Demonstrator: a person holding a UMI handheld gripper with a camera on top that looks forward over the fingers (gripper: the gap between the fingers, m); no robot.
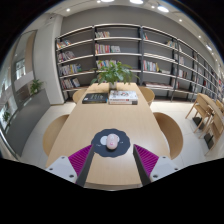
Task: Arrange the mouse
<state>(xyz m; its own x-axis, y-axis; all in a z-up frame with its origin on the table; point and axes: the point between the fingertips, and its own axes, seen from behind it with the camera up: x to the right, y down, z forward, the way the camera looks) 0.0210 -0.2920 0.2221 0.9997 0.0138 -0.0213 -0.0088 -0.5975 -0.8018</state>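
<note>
A small pale pink-white mouse [112, 141] lies on a dark round mouse mat [111, 146] on the near end of a long wooden table [112, 118]. My gripper [112, 160] is open, its two fingers with magenta pads [80, 157] spread wide either side of the mat. The mouse sits just ahead of the fingertips, between their lines, and neither finger touches it.
At the table's far end are a potted plant [113, 72], a dark book [95, 98] and a pale stack of books [123, 97]. Wooden chairs [168, 133] flank the table. Bookshelves [120, 55] line the back wall.
</note>
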